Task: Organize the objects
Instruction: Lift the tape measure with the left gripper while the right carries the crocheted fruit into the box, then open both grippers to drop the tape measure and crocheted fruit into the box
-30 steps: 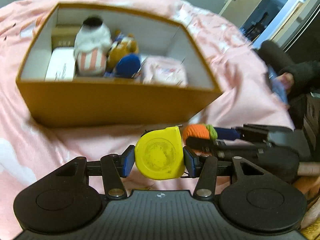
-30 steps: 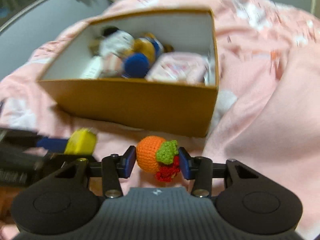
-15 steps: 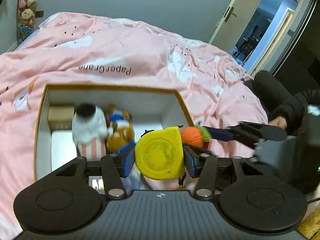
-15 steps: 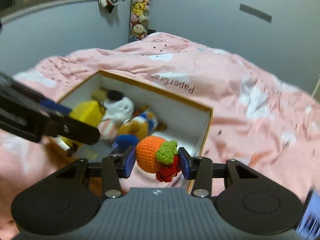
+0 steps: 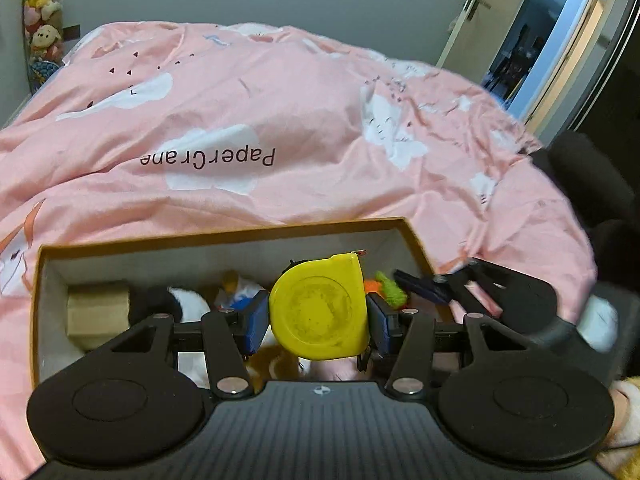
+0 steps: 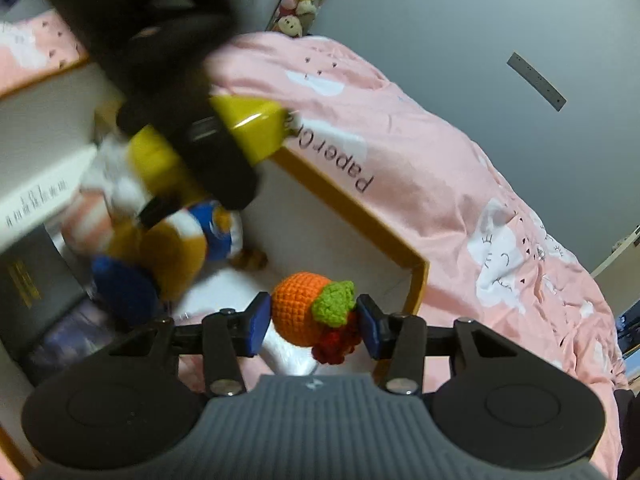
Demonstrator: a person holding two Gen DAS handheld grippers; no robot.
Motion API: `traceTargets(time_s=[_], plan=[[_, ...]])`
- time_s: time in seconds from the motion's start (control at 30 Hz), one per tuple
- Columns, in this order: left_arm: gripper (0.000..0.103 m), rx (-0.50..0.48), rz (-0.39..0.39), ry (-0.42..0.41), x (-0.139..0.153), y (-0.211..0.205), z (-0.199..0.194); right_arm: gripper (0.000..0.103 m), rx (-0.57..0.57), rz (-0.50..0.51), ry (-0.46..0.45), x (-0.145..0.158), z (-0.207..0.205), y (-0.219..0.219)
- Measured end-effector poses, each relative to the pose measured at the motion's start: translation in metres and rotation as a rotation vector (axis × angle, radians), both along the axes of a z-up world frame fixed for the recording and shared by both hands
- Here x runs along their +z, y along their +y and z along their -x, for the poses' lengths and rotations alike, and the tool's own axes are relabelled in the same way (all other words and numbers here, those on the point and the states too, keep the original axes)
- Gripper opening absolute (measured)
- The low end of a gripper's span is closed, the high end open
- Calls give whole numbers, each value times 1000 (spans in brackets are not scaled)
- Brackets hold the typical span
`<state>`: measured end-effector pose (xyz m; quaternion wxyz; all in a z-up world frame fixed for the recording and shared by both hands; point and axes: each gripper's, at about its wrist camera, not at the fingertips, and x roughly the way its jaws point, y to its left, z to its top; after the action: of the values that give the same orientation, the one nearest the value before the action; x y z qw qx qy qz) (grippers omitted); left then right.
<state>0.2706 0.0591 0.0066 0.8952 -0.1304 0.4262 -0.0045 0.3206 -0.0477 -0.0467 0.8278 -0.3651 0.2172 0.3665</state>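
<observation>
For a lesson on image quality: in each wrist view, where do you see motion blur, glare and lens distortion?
Left wrist view: right gripper smeared by motion; tape measure sharp; door frame bent by fisheye. Right wrist view: left gripper a dark blur up close; a glare streak on the tape measure; crochet orange sharp; box edge curved.
</observation>
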Motion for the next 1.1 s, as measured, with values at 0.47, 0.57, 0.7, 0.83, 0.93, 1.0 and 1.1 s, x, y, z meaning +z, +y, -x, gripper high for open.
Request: traceTargets(time_s=[0.47,0.57,0.7,0.83,0.93,1.0,1.1], plan=[[58,-55,-266,181,-30,-37,-57,84,-38,-268,-106,33,20,-54],[59,-42,-320,195,-36,-45,-66,84,-67,-289,-84,33,15,-59],[62,-46,-330,213,-49,-51,-74,85,-89,-296,-60,32,9,-63],[72,-35,-404,164,-49,-58,-73,85,-99,-302,-47,33,7,-62],[75,-35,-349,143,-41,-53,-71,85,-98,-304,-53,35,9,-61],[75,-22,-340,120,-35,-51,-67,85,-96,-308,-42,35,10,-60],[75,-1,-341,70,-24,-48,-55,85,-91,-315,-14,30,15,-61]])
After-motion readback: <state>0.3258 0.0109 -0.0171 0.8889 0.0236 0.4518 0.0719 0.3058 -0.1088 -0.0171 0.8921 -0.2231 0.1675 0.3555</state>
